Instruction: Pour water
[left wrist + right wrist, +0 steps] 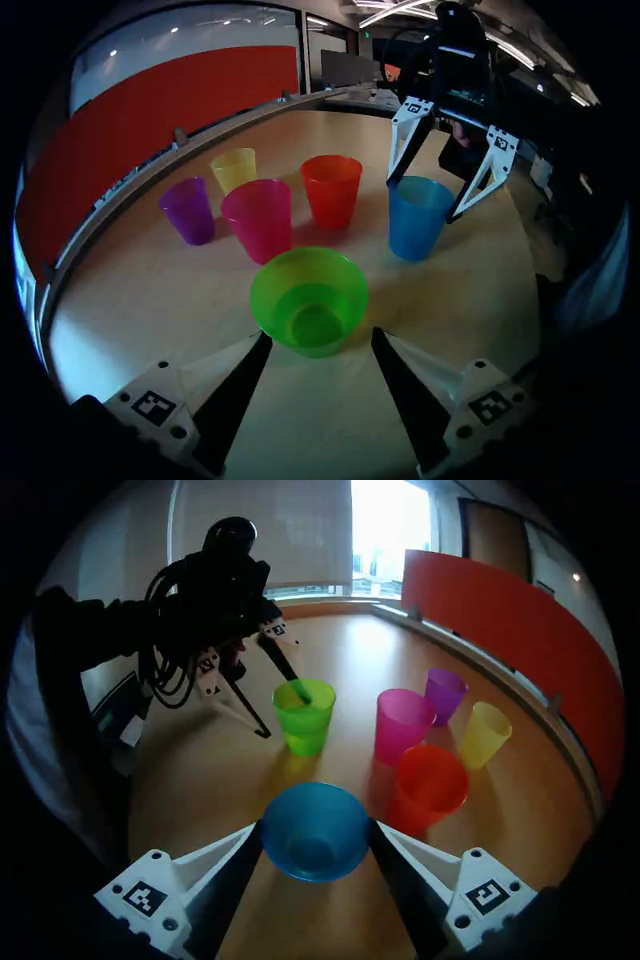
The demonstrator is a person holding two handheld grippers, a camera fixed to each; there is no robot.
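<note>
Wooden table [144,312]. Left gripper [322,334] wide open astride near green cup [309,300]; right gripper [423,200] wide open astride far-right blue cup [418,224], contact unclear. Risk: weak squeeze, cup slips mid-pour, water spills.

My left gripper view sits low over the table [480,272], close behind the green cup [310,300], and faces the red cup [331,190] beyond it. My right gripper view looks back from the red cup's other side, close behind the blue cup [314,830]. Both views share the red cup and its neighbours.
</note>
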